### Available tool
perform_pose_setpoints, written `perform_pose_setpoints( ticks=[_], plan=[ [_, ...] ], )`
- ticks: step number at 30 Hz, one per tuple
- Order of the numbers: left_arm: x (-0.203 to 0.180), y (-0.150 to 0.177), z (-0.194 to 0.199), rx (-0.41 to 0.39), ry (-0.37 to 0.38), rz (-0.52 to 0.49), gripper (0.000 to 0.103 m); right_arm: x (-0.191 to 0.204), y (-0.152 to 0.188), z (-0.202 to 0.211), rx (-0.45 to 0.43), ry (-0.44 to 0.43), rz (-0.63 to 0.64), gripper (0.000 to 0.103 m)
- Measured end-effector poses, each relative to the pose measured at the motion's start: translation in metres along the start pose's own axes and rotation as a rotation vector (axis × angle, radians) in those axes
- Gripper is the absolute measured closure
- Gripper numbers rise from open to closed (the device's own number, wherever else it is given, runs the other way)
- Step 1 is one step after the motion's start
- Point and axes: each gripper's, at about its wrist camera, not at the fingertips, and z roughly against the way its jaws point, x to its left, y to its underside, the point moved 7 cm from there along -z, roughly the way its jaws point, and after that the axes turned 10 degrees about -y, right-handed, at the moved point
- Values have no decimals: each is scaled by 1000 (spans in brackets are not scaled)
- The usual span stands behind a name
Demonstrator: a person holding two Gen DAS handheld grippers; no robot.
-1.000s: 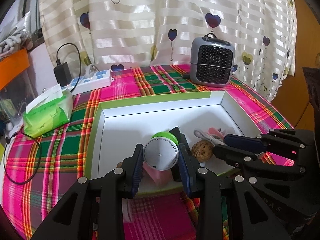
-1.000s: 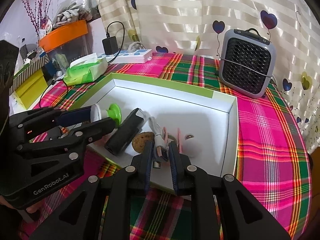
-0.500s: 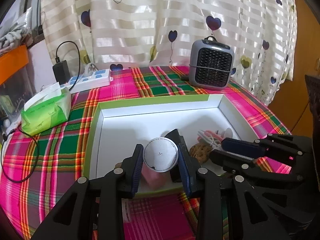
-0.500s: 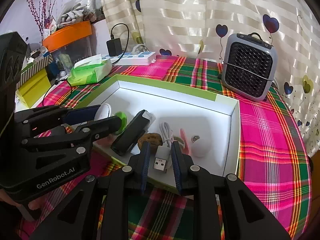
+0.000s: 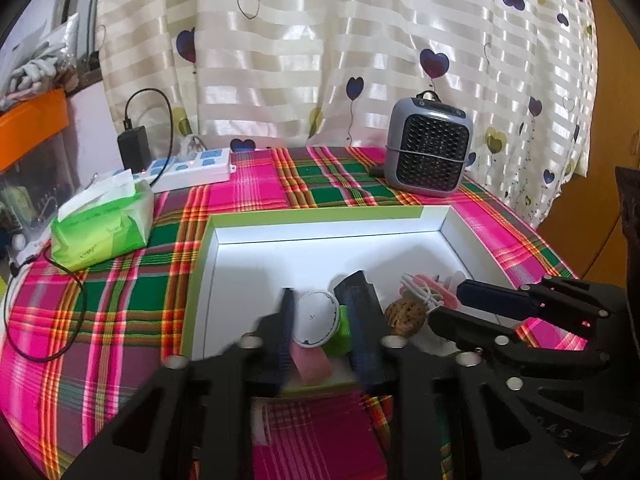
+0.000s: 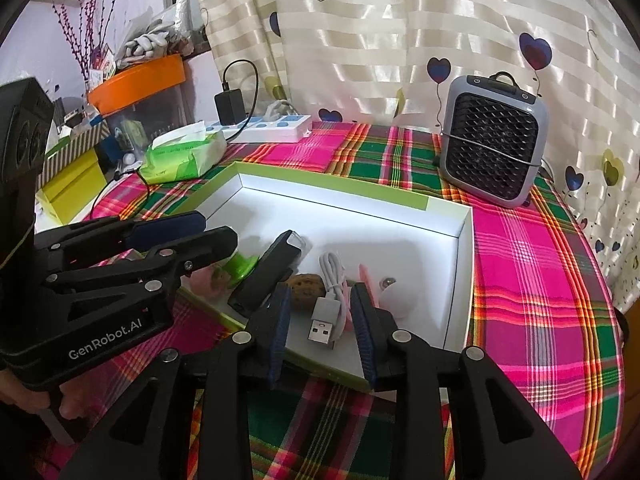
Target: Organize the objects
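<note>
Surface covered in a pink, green and orange plaid cloth. Cream striped satin curtain with heart balloon prints hangs behind it, glossy and bright with light. Pale lilac wall at left, with purple twig branches in front of it. Orange-lidded clear storage bin stands beside the surface, clutter piled on top. Brownish-orange wall or door at far right

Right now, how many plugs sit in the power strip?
1 visible: a black adapter plug at the left end of the white-and-blue power strip, behind the green tissue pack, which hides that end.
</note>
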Motion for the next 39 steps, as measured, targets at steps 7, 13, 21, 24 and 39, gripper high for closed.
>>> perform_pose_setpoints(
  ticks=[7, 13, 21, 24, 39],
  plan=[
    [-3, 4, -5, 22, 9, -9, 99, 1, 0, 3, -1, 14, -2, 72],
    [-9, 6, -9, 45, 55, 2, 99, -3, 0, -1, 17, 27, -8, 86],
    [3, -2, 1, 16, 63, 57, 99, -13, -1, 0, -4, 34, -41, 87],
    [11, -5, 7, 3, 48, 74, 99, -16, -3, 8, -29, 39, -54, 87],
    [-6, 8, -4, 63, 31, -29, 98, -9, 7, -6, 51, 32, -22, 87]
  ],
)
